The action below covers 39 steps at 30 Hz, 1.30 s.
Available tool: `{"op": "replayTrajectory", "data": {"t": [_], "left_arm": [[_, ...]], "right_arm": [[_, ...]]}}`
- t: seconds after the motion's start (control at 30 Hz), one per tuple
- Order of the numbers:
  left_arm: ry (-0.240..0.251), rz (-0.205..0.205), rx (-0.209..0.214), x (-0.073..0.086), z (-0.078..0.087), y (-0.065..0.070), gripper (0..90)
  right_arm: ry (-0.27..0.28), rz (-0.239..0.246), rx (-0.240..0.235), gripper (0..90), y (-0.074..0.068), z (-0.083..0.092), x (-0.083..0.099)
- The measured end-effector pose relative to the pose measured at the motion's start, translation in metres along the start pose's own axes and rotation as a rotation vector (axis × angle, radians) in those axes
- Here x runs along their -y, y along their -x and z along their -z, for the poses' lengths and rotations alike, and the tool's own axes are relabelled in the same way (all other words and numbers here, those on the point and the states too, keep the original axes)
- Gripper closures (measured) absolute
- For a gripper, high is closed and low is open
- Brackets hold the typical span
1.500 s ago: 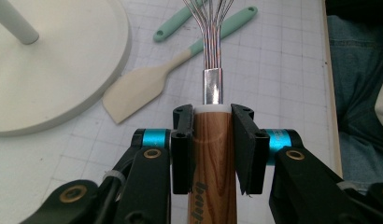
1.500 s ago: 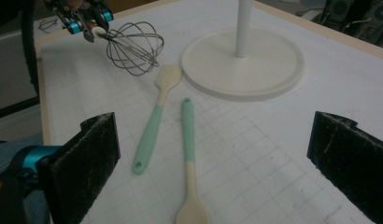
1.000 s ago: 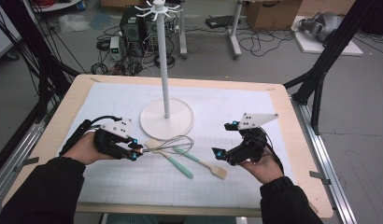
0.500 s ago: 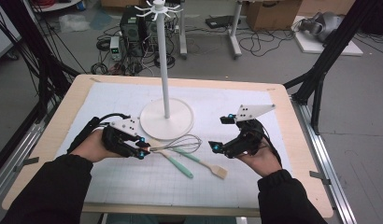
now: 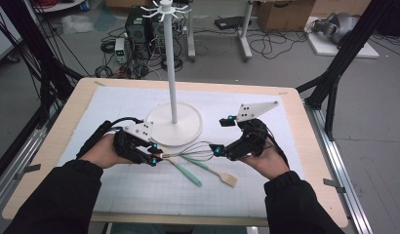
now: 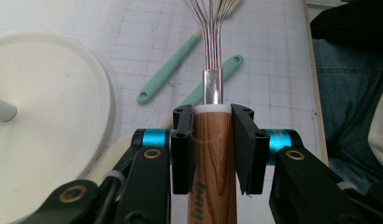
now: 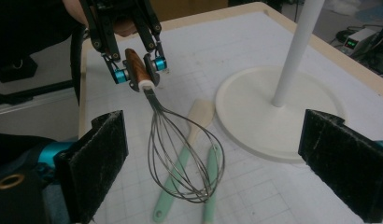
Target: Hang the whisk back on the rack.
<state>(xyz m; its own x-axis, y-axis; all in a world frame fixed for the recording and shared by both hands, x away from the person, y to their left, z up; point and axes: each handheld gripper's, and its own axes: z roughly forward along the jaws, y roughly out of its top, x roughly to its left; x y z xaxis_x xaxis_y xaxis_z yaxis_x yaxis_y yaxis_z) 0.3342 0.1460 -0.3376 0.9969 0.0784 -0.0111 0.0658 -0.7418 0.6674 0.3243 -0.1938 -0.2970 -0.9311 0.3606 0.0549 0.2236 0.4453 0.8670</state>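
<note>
Below the stand's base, at lower centre of the high view, you are holding the whisk [image 5: 188,152] by its wooden handle in your left gripper [image 5: 151,157], whose jaws are pinching that handle just behind the metal collar. The whisk's long axis is running roughly level across the frame, with its wire loops pointing right toward your right gripper [image 5: 218,150]. That gripper's jaws are standing spread wide and have just been closing slightly, with nothing pressed between them; in the right gripper view the wire loops [image 7: 186,161] are hanging between the two pads without touching them. Your right hand is therefore the nearer one to the wire end. Counted: one whisk, two green-handled spatulas [image 5: 188,174] lying on the mat beneath it, one white hook stand [image 5: 174,127].
</note>
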Motion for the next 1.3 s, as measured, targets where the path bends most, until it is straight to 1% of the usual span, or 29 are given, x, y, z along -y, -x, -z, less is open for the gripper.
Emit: {"op": "replayTrajectory", "data": {"t": [0.07,0.13,0.23,0.27,0.33,0.37,0.4,0.43,0.47,0.5,0.53,0.57,0.63,0.67,0.7,0.77,0.8,0.83,0.87,0.9,0.93,0.97,1.0,1.03,1.13,1.17,1.2,1.23,1.3], "left_arm": [[-0.005,-0.008,0.004,-0.003,-0.002,0.000,70.5],[-0.008,-0.004,0.008,-0.006,-0.004,0.001,70.5],[-0.015,-0.016,0.015,-0.012,-0.008,0.000,70.5],[-0.007,-0.010,0.018,-0.013,-0.009,0.001,70.6],[-0.017,-0.029,0.020,-0.018,-0.011,0.000,70.6],[-0.023,-0.027,0.024,-0.020,-0.012,0.000,70.6],[-0.023,-0.031,0.025,-0.021,-0.013,0.000,70.5],[-0.014,-0.025,0.025,-0.023,-0.014,0.000,70.5],[-0.020,-0.032,0.024,-0.024,-0.014,-0.001,70.5],[-0.021,-0.027,0.026,-0.026,-0.015,-0.001,70.6],[-0.022,-0.028,0.027,-0.027,-0.015,-0.001,70.5],[-0.027,-0.035,0.027,-0.029,-0.016,-0.001,70.6],[-0.028,-0.039,0.036,-0.033,-0.018,0.001,70.5],[-0.032,-0.048,0.038,-0.035,-0.018,0.001,70.5],[-0.030,-0.049,0.042,-0.036,-0.020,0.001,70.5],[-0.037,-0.048,0.045,-0.039,-0.023,0.002,70.5],[-0.039,-0.047,0.049,-0.039,-0.024,0.002,70.5],[-0.042,-0.046,0.052,-0.039,-0.025,0.002,70.5],[-0.049,-0.056,0.054,-0.040,-0.026,0.002,70.5],[-0.051,-0.056,0.055,-0.040,-0.026,0.003,70.5],[-0.051,-0.057,0.056,-0.040,-0.027,0.003,70.5],[-0.050,-0.055,0.057,-0.040,-0.028,0.003,70.6],[-0.053,-0.060,0.058,-0.040,-0.028,0.003,70.5],[-0.046,-0.051,0.058,-0.040,-0.029,0.004,70.5],[-0.054,-0.052,0.059,-0.040,-0.030,0.004,70.6],[-0.058,-0.062,0.058,-0.041,-0.030,0.003,70.5],[-0.052,-0.055,0.060,-0.041,-0.030,0.004,70.5],[-0.056,-0.062,0.059,-0.042,-0.030,0.004,70.5],[-0.049,-0.059,0.062,-0.043,-0.031,0.005,70.5]], "right_arm": [[-0.004,0.002,-0.011,6.8,0.000,-0.001,-0.001],[-0.010,0.006,-0.016,6.8,0.000,-0.004,-0.002],[-0.022,0.011,-0.030,6.8,-0.001,-0.008,-0.005],[-0.027,0.011,-0.037,6.8,-0.002,-0.009,-0.006],[-0.037,0.022,-0.043,6.8,-0.002,-0.012,-0.008],[-0.043,0.019,-0.048,6.8,-0.003,-0.014,-0.010],[-0.044,0.030,-0.045,6.8,-0.003,-0.015,-0.011],[-0.047,0.035,-0.051,6.8,-0.003,-0.016,-0.013],[-0.043,0.034,-0.056,6.8,-0.004,-0.017,-0.015],[-0.045,0.037,-0.058,6.8,-0.004,-0.018,-0.016],[-0.052,0.036,-0.062,6.8,-0.004,-0.019,-0.017],[-0.054,0.047,-0.065,6.8,-0.004,-0.020,-0.018],[-0.062,0.048,-0.073,6.8,-0.004,-0.023,-0.020],[-0.066,0.053,-0.074,6.8,-0.004,-0.024,-0.021],[-0.074,0.050,-0.077,6.8,-0.005,-0.025,-0.021],[-0.080,0.059,-0.087,6.9,-0.004,-0.029,-0.022],[-0.093,0.058,-0.089,6.9,-0.005,-0.030,-0.022],[-0.095,0.062,-0.088,7.4,-0.004,-0.031,-0.022],[-0.106,0.058,-0.097,10.5,-0.005,-0.032,-0.022],[-0.110,0.067,-0.110,17.2,-0.004,-0.033,-0.022],[-0.114,0.074,-0.113,19.6,-0.004,-0.034,-0.022],[-0.124,0.079,-0.118,16.6,-0.004,-0.036,-0.022],[-0.132,0.080,-0.120,15.9,-0.004,-0.037,-0.022],[-0.135,0.080,-0.117,16.1,-0.004,-0.038,-0.021],[-0.148,0.085,-0.132,17.4,-0.004,-0.043,-0.021],[-0.155,0.093,-0.139,19.2,-0.004,-0.044,-0.021],[-0.163,0.099,-0.142,20.6,-0.004,-0.045,-0.020],[-0.173,0.103,-0.145,20.8,-0.005,-0.047,-0.020],[-0.188,0.117,-0.151,22.4,-0.005,-0.050,-0.020]]}}
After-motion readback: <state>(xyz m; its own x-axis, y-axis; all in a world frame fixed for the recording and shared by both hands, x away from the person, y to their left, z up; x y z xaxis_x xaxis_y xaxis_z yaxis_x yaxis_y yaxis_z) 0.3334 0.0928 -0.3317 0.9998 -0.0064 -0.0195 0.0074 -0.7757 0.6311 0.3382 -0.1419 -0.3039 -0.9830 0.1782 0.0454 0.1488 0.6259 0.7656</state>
